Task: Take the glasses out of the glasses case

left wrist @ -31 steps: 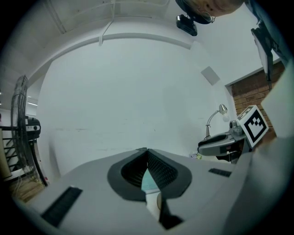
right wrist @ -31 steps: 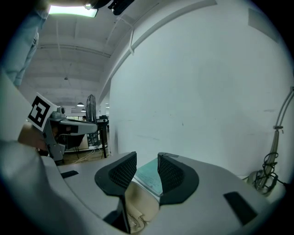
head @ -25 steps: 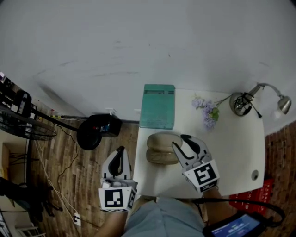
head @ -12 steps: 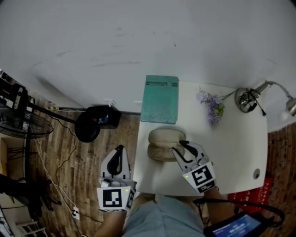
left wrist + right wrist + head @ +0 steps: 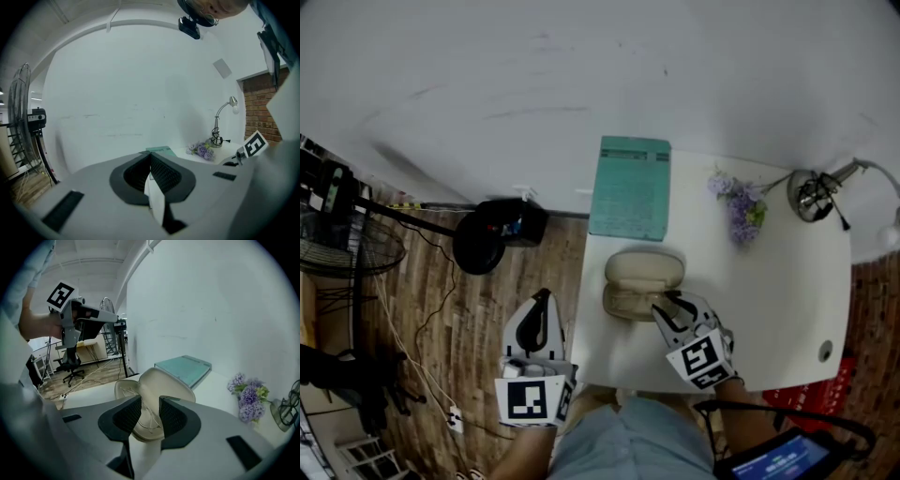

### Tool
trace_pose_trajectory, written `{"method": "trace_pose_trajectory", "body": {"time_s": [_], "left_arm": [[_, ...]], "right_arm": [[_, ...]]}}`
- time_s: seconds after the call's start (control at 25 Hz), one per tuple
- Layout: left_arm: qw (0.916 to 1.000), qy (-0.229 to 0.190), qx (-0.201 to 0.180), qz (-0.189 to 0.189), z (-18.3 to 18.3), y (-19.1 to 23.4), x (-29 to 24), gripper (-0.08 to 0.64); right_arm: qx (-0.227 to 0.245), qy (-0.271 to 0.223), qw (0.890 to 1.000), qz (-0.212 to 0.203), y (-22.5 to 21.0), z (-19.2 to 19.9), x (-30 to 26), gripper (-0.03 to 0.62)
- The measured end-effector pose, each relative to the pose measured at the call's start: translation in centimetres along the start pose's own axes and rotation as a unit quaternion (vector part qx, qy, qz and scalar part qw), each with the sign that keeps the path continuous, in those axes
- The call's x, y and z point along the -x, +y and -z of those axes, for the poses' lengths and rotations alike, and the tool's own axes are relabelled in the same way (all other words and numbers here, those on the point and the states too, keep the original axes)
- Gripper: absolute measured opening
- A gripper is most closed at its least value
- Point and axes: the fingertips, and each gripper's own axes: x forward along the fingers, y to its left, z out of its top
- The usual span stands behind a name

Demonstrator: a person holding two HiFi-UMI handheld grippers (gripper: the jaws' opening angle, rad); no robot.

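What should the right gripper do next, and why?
Probably dip and close on the glasses: the case lies open, and their thin frame lies between the jaws of the right gripper, which have just been closing but stand apart.

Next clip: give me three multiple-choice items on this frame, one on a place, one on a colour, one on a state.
1. Where does the teal book lie relative to the glasses case?
A. Beyond it, at the far edge of the table
B. Nearer the person than it
C. On top of it

2. What colour are the flowers?
A. Red
B. Yellow
C. Purple

3. What state is the glasses case in?
A. Shut
B. Open, lid up
C. Upside down

Answers:
1 A: the head view shows the book past the case, at the far edge.
2 C: the head view and the right gripper view both show purple blooms.
3 B: the right gripper view shows the lid raised and the glasses lying inside.
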Motion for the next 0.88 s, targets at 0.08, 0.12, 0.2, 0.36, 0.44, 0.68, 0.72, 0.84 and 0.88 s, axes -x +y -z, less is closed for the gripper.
{"method": "trace_pose_trajectory", "body": {"time_s": [0.08,0.12,0.2,0.36,0.44,0.68,0.72,0.84,0.88], "left_arm": [[1.0,-0.001,0.001,-0.001,0.0,0.0,-0.1,0.006],[1.0,-0.001,0.001,-0.001,0.0,0.0,-0.1,0.006],[1.0,-0.002,0.001,-0.002,0.0,0.0,-0.1,0.006],[1.0,-0.001,0.001,-0.002,-0.1,0.0,-0.1,0.006],[1.0,0.0,0.001,-0.003,0.0,0.1,0.0,0.006],[1.0,0.0,0.001,-0.007,0.0,0.5,0.1,0.006],[1.0,0.001,0.001,-0.008,0.0,0.5,0.1,0.006],[1.0,0.001,0.0,-0.01,0.1,0.7,0.2,0.006],[0.9999,0.0,0.0,-0.011,0.1,0.8,0.3,0.006]], "right_arm": [[0.003,0.007,1.0,-0.002,0.1,0.4,-0.2,0.135],[0.003,0.009,1.0,-0.003,0.1,0.5,-0.3,0.135],[0.005,0.012,1.0,-0.002,0.0,0.7,-0.4,0.133],[0.01,0.02,1.0,-0.004,-0.2,1.0,-0.7,0.13],[0.017,0.026,0.999,-0.005,-0.2,1.2,-0.9,0.124],[0.047,0.044,0.998,-0.012,0.0,1.8,-1.4,0.121],[0.05,0.048,0.998,-0.014,0.1,1.9,-1.5,0.121],[0.053,0.057,0.997,-0.019,0.3,2.5,-1.7,0.12],[0.055,0.062,0.996,-0.021,0.4,2.8,-1.7,0.12]]}}
